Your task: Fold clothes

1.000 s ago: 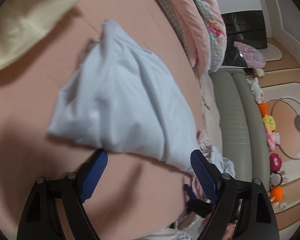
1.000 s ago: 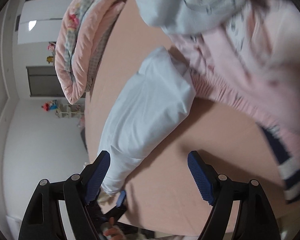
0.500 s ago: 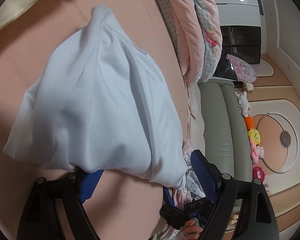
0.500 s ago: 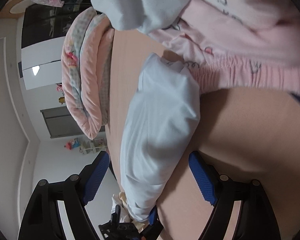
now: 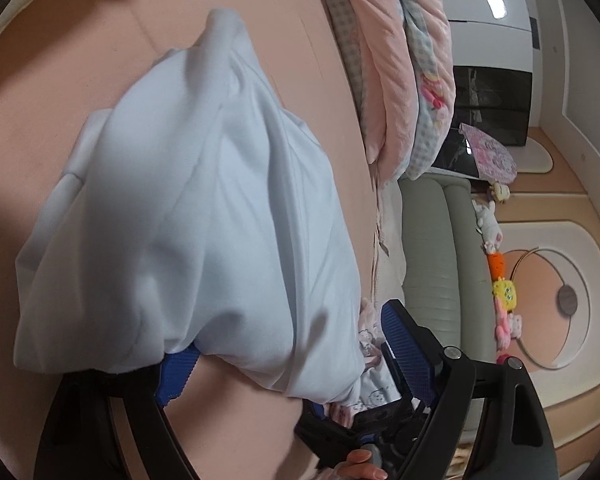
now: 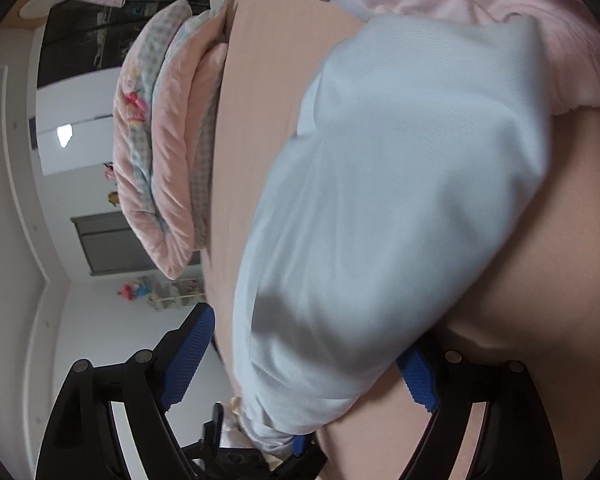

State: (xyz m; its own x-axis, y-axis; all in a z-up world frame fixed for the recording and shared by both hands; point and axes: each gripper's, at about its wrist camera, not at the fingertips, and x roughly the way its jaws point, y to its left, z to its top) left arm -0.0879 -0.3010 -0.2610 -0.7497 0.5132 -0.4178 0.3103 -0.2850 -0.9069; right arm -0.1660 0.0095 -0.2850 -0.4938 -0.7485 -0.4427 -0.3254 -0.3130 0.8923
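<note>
A pale blue folded garment (image 5: 204, 220) lies on the peach bed sheet (image 5: 80, 52). In the left wrist view my left gripper (image 5: 292, 356) is open, its blue pads (image 5: 404, 352) on either side of the garment's near end, and the cloth covers part of the left pad. In the right wrist view the same garment (image 6: 380, 208) fills the middle. My right gripper (image 6: 300, 364) is open around its other end, and the cloth hides most of the right pad (image 6: 418, 376). Each gripper shows low in the other's view.
A rolled pink and checked quilt (image 5: 396, 52) lies along the bed's far side, also in the right wrist view (image 6: 168, 140). Pink clothes (image 6: 500, 4) lie beyond the garment. A cream cloth (image 5: 40, 4) lies top left. A grey sofa (image 5: 440, 260) with plush toys stands beside the bed.
Both grippers have moved in toward the blue garment from opposite ends. Its ends now lie between the open fingers and over the pads. Both stay open.
</note>
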